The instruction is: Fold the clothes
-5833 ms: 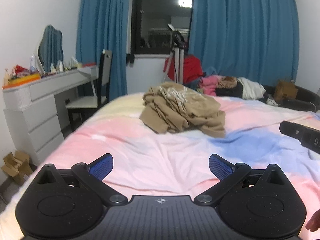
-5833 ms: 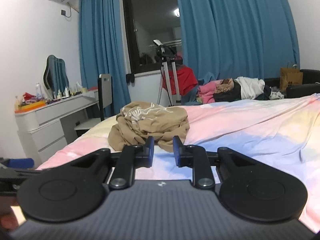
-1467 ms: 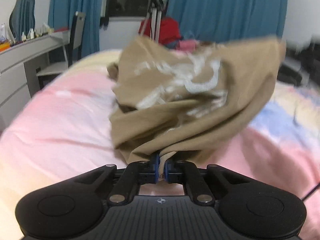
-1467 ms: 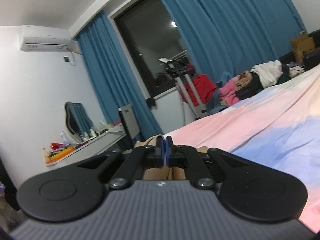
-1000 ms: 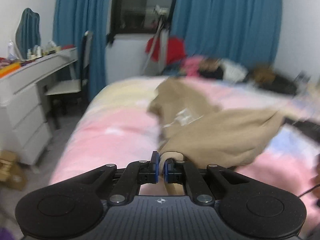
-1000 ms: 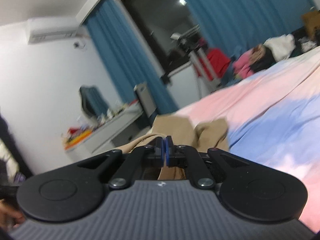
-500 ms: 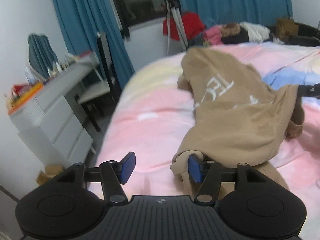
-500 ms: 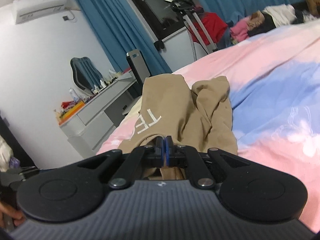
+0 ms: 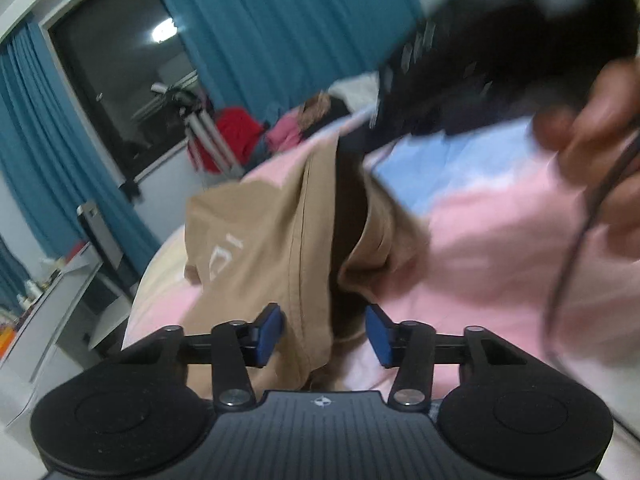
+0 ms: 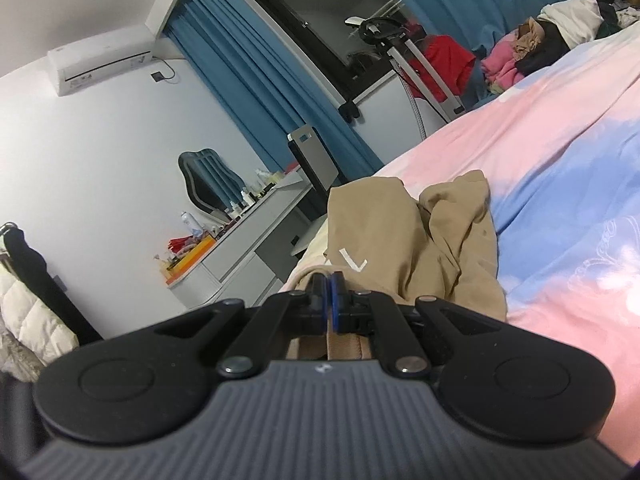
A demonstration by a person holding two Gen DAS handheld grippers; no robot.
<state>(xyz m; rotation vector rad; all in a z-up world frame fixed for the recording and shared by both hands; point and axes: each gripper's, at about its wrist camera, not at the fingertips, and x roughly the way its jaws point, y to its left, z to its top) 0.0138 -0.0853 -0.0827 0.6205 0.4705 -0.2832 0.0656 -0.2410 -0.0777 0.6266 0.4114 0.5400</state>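
A tan garment with white lettering [image 9: 256, 240] lies stretched on the pink and blue bedsheet [image 9: 500, 248]. My left gripper [image 9: 324, 334] is open, its blue pads on either side of a hanging tan edge without pinching it. The right gripper shows blurred at the top right of the left wrist view [image 9: 500, 60], held by a hand. In the right wrist view my right gripper [image 10: 328, 300] is shut on a tan hem of the same garment [image 10: 400, 232], whose body lies on the bed ahead.
A white dresser with bottles and a mirror [image 10: 240, 252] and a chair [image 10: 316, 160] stand left of the bed. Blue curtains [image 10: 260, 112], a tripod [image 10: 420, 68] and a heap of clothes [image 10: 540, 48] are at the far end. A jacket [image 10: 24, 312] hangs at left.
My left gripper has let go of the garment and swung close under the right gripper. The garment went from a lifted bundle to lying spread on the bed. The right gripper stays shut on its hem.
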